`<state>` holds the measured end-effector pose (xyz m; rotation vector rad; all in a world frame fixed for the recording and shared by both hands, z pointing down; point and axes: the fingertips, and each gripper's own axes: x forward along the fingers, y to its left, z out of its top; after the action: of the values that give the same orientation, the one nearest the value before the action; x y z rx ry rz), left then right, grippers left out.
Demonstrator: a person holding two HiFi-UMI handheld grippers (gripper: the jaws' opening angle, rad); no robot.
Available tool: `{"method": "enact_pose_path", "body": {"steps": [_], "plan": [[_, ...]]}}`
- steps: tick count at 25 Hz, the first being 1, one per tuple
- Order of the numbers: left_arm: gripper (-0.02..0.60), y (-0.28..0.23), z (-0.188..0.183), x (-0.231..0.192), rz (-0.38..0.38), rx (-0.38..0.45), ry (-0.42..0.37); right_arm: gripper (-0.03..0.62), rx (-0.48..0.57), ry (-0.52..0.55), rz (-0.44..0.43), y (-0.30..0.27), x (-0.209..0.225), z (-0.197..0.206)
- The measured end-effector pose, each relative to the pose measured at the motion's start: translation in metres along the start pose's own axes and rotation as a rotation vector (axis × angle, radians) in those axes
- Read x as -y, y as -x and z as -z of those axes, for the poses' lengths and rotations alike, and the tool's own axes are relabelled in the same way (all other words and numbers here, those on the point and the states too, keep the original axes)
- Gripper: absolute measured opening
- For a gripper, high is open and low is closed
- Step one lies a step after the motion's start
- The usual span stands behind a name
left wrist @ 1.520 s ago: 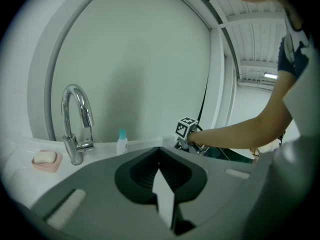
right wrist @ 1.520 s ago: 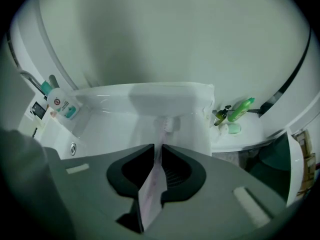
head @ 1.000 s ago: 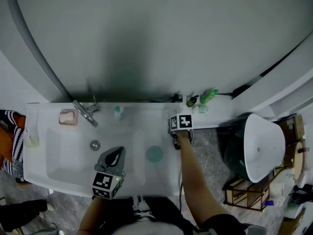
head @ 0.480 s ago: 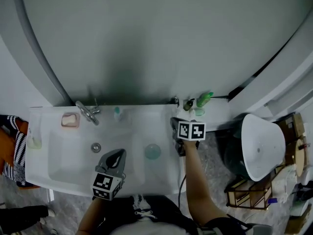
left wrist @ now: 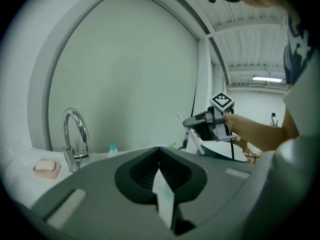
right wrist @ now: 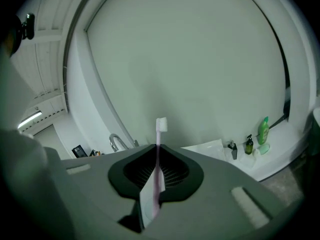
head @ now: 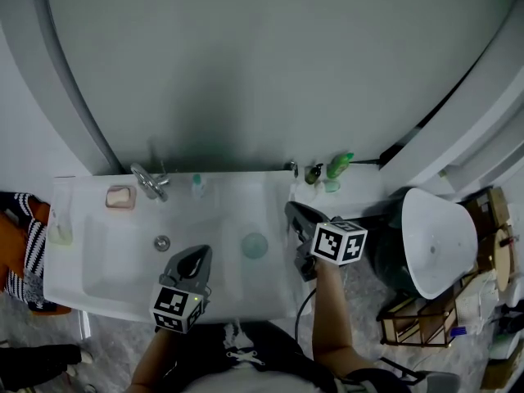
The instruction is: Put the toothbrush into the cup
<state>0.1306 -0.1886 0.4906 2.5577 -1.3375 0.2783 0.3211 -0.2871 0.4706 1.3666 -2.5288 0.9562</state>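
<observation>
My right gripper (head: pixel 296 215) is raised over the sink's right edge, shut on a pink-handled toothbrush (right wrist: pixel 160 134) that stands upright between its jaws, bristles on top. The left gripper view shows this right gripper (left wrist: pixel 200 124) with the toothbrush (left wrist: pixel 194 140) slanting down from it. A round pale-teal cup (head: pixel 255 245), seen from above, sits on the white sink (head: pixel 98 285), left of the right gripper. My left gripper (head: pixel 196 257) hovers over the sink's front, left of the cup, jaws together with nothing between them. The cup shows in neither gripper view.
A chrome faucet (head: pixel 149 182), pink soap (head: pixel 120 196) and a small bottle (head: pixel 196 186) line the sink's back. A green bottle (head: pixel 339 164) and a dark bottle (head: pixel 312 173) stand on the right ledge. A white bin (head: pixel 434 244) and wooden crate (head: pixel 417 322) stand at right.
My right gripper has lifted off the sink's right edge with the toothbrush and come nearer the camera. The left gripper has barely shifted.
</observation>
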Motion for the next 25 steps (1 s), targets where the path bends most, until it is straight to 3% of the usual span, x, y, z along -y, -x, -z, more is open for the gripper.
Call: {"method": "enact_pose_path", "body": {"steps": [9,18,25], "plan": [[0.000,0.018,0.000,0.008,-0.003,0.014,-0.004,0.025,0.295,0.113,-0.219,0.045,-0.061,-0.010],[0.000,0.025,0.005,0.006,-0.015,0.016,0.008,0.025,0.320,0.228,-0.256,0.036,-0.079,0.004],[0.000,0.026,0.004,-0.001,-0.028,0.012,0.023,0.026,0.279,0.236,-0.281,0.012,-0.080,0.012]]}}
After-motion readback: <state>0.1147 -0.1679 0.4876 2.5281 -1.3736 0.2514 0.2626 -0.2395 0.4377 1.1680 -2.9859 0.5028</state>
